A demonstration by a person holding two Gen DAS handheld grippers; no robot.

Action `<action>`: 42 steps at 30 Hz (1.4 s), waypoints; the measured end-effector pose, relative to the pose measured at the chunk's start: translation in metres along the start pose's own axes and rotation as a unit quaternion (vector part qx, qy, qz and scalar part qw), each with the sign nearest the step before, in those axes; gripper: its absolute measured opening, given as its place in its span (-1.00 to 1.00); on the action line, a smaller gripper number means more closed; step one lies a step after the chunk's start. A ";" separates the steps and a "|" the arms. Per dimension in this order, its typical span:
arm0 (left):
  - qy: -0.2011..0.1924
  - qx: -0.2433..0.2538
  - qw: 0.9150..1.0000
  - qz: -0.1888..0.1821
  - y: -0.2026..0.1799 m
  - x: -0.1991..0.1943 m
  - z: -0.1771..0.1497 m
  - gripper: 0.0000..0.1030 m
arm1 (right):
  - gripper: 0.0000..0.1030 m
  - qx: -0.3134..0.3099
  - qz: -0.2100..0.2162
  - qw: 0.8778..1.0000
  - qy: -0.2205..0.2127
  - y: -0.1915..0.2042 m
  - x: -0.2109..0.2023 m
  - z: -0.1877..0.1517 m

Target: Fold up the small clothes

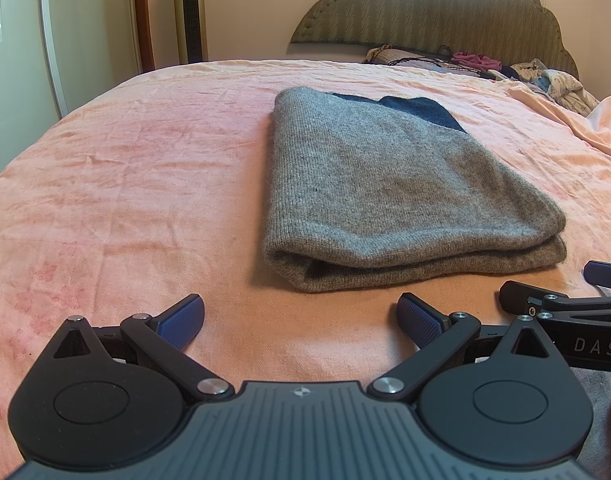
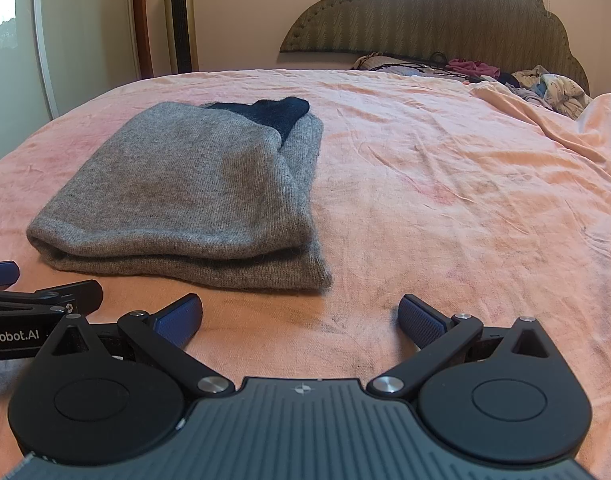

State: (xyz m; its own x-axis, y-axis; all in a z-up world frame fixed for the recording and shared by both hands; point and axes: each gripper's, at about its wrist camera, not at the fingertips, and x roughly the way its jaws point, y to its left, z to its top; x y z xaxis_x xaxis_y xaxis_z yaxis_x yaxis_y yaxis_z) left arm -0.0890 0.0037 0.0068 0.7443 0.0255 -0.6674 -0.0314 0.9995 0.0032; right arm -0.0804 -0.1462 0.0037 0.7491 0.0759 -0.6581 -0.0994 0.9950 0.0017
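Spread fingers (image 1: pixel 181 322) short of folded sweater (image 1: pixel 385 184)

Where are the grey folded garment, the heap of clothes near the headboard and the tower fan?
grey folded garment (image 1: pixel 385 184): left wrist view, top layer.
heap of clothes (image 2: pixel 545 84): right wrist view, pale patterned piece.
tower fan (image 2: pixel 181 20): right wrist view, dark grille.

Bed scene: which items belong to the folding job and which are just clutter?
Job:
- grey knit garment, folded, dark blue part showing at its far end
- left gripper, open, empty
- right gripper, open, empty
- pink bedspread, the work surface

Lying about:
- pile of clothes by the headboard
- tower fan against the wall
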 end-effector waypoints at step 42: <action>0.057 -0.009 0.998 -0.001 -0.001 0.003 0.014 1.00 | 1.00 -0.002 0.004 0.999 0.036 -0.001 0.004 0.010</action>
State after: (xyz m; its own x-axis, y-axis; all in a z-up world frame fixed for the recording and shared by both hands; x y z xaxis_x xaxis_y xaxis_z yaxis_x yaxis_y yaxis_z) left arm -0.0775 0.0026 0.0155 0.6634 0.0212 -0.7480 -0.0435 0.9990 -0.0103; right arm -0.0710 -0.1460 0.0086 0.6996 0.0792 -0.7101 -0.1084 0.9941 0.0041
